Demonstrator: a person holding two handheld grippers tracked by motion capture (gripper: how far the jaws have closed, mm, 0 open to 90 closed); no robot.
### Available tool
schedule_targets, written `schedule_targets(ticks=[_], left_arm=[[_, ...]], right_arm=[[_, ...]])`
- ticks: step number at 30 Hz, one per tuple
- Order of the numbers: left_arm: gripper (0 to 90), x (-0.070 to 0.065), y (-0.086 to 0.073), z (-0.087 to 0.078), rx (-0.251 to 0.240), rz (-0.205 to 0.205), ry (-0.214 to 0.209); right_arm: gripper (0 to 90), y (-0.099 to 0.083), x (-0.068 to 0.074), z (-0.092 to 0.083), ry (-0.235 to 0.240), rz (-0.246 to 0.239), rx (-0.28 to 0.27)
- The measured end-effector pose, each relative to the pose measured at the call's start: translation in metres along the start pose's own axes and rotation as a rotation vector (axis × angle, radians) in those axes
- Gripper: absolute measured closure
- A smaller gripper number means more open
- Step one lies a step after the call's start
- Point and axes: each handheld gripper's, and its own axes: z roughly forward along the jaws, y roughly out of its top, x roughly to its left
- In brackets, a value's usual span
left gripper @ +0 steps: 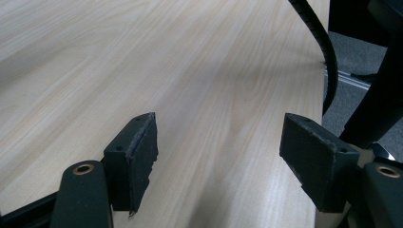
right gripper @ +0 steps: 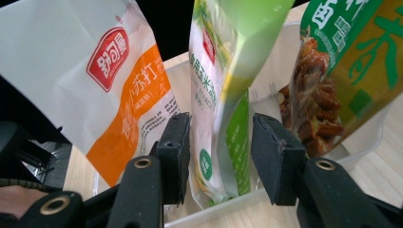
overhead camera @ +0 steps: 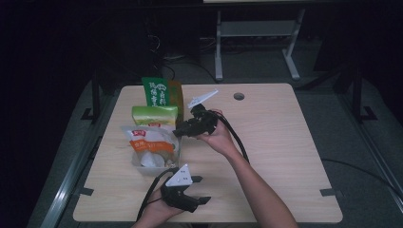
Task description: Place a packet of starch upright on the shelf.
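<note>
A clear plastic bin at the table's left holds three upright snack bags: a white and orange bag in front, a light green bag in the middle, and a dark green and yellow bag at the back. My right gripper points left at the bin. In the right gripper view its jaws straddle the light green bag without squeezing it, so the gripper is open. My left gripper rests near the front edge, open above bare wood.
The light wooden table has a round cable hole at the back. The right gripper's black cable trails across the tabletop toward the front. A desk frame stands on the dark floor behind.
</note>
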Motion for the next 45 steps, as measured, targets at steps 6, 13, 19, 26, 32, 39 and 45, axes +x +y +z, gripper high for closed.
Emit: schedule_targets(ticks=[6,13,19,26,32,39,45], left_arm=[[28.1,0.005,0.002,0.000,0.002,-0.002,0.007],[27.9,0.007,0.004,0.002,0.003,-0.001,0.014],[27.5,0.008,0.005,0.002,0.002,0.003,0.022],[27.5,0.011,0.005,0.001,-0.002,0.002,0.028],[27.5,0.012,0.004,0.000,-0.003,0.000,0.031],[27.6,0.014,0.005,-0.001,-0.004,-0.001,0.042],[27.6,0.015,0.004,-0.001,-0.012,-0.016,0.042]], right_arm=[[56.9,-0.003,-0.002,-0.008,-0.009,0.001,-0.002],[55.1,-0.009,-0.006,-0.020,-0.018,0.017,-0.010],[54.2,-0.015,-0.008,-0.031,-0.028,0.031,-0.014],[53.4,-0.019,-0.010,-0.042,-0.046,0.040,-0.019],[52.3,-0.023,-0.011,-0.051,-0.059,0.054,-0.015],[50.3,-0.026,-0.011,-0.057,-0.067,0.058,-0.015],[48.4,-0.030,-0.013,-0.063,-0.077,0.068,-0.019]])
